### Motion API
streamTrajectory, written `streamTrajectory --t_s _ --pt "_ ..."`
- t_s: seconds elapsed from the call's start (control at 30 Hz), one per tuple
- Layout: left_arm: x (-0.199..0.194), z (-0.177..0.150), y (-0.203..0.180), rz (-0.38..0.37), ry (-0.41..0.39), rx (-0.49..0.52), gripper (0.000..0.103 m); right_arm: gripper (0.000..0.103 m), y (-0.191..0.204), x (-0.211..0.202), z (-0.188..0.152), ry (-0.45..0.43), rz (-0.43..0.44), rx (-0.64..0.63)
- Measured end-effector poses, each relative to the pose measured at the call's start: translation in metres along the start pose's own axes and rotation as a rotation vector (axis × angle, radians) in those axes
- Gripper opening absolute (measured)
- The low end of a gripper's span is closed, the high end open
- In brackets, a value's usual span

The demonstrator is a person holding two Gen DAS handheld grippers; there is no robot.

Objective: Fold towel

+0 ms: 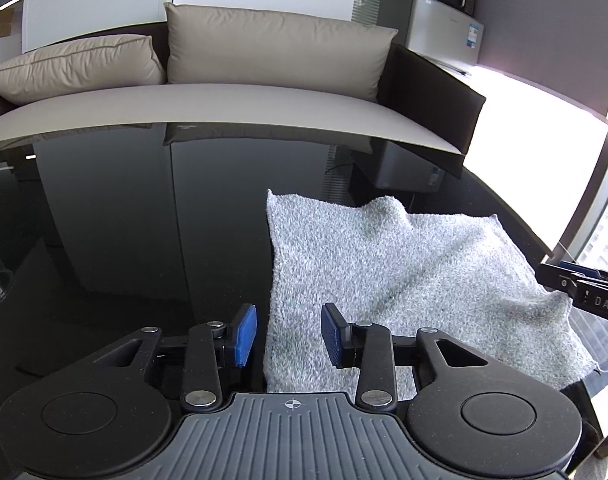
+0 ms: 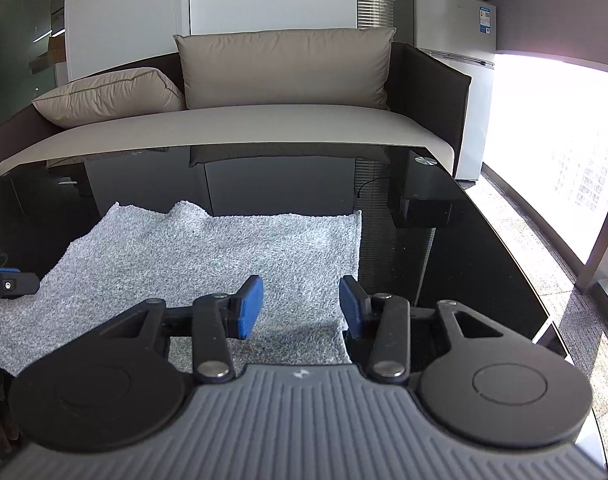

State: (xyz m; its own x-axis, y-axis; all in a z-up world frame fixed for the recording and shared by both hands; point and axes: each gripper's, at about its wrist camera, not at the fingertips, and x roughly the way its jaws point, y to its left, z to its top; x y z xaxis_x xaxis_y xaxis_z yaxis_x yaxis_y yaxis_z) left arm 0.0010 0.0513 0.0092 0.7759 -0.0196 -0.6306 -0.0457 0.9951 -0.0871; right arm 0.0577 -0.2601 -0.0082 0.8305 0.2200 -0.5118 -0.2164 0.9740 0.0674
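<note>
A grey fluffy towel [image 1: 404, 280] lies spread on a glossy black table [image 1: 144, 220], with a wrinkle along its far edge. My left gripper [image 1: 289, 334] is open, its blue pads either side of the towel's near left corner, just above it. In the right wrist view the same towel [image 2: 208, 256] lies flat. My right gripper [image 2: 301, 306] is open over the towel's near right corner. The right gripper also shows at the right edge of the left wrist view [image 1: 584, 284], and the left gripper's tip shows at the left edge of the right wrist view [image 2: 8, 284].
A beige sofa [image 2: 264, 128] with two cushions stands behind the table. A small fridge [image 2: 452, 40] with a microwave on top stands at the back right. A bright window is on the right. A black box [image 2: 420, 196] is beyond the table's far right edge.
</note>
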Motion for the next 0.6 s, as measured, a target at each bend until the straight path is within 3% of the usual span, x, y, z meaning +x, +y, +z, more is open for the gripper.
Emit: streamTrajectory --t_s 0.4,0.6 --pt "0.061 0.038 0.004 0.004 0.011 0.001 0.033 0.047 -0.028 0.056 0.025 0.053 -0.013 0.098" --pt "0.080 0.049 0.005 0.009 0.020 -0.006 0.033 0.056 -0.030 0.076 0.030 0.087 -0.021 0.091"
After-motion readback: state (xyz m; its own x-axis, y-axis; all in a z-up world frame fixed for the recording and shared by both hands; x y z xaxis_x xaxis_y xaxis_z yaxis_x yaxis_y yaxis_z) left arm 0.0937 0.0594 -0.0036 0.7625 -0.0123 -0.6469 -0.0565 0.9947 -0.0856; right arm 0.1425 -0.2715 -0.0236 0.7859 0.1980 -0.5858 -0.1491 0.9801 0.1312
